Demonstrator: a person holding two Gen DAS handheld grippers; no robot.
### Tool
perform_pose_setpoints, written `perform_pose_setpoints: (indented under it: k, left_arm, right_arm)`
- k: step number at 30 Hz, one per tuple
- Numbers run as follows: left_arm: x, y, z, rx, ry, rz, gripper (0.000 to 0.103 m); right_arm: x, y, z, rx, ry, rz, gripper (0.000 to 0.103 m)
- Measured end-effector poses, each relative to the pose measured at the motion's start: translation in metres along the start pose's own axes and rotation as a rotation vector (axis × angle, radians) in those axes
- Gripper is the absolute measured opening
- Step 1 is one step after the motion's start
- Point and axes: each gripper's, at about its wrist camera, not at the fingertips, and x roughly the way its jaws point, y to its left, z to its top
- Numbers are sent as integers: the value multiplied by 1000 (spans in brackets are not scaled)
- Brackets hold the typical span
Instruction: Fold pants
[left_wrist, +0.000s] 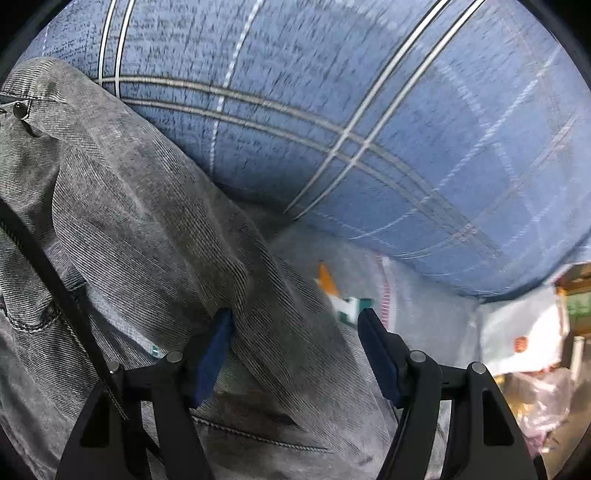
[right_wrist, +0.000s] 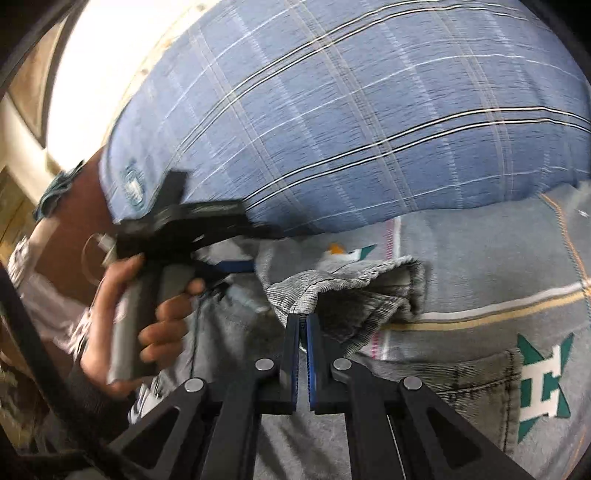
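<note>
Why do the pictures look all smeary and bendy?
Left wrist view: the blue plaid cushion is streaked by motion blur, and its stripes bow from the fisheye. Right wrist view: the hand is smeared, a bright patch at top left is washed out, while the gray pants look fairly sharp.

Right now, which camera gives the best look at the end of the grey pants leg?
The right wrist view: the pants leg hem shows whole, pinched by the shut right gripper. The left wrist view shows only draped grey cloth between the open left gripper's fingers, no hem.

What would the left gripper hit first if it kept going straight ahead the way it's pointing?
Most likely the grey pants bunched between the open fingers of the left gripper, with the blue plaid pillow behind; depth is unclear.
</note>
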Motion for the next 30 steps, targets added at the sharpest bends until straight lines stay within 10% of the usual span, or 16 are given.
perform_pose_setpoints:
  k: [1,3,13,22,26,29,30]
  left_arm:
    - [3,1,1,-24,2,16,62]
    - [3,11,2,-60,2,35,9]
    - [-107,13,-79,-31,-256,-149,8]
    - [-69,99,-205,-103,-182,-171,8]
    - [-68,111,-222,-116,-180,-231,8]
    - [-70,109,-220,-78,-182,-228,8]
    - [-71,110,-219,-73,-181,-227,8]
  right_arm:
    - [-1,-4,-2,-1,12,-2,3]
    - [2,-12,-1,5,15,9,3]
    - [-43,-32,4,92,-70,82,3]
    - [-38,-18,-87,191,98,17,8]
    - [-63,-17,-93,238,11,-84,10]
    - [-77,-14,-82,309,-52,-18,80]
    - [-76,-12,-77,329,-63,15,87]
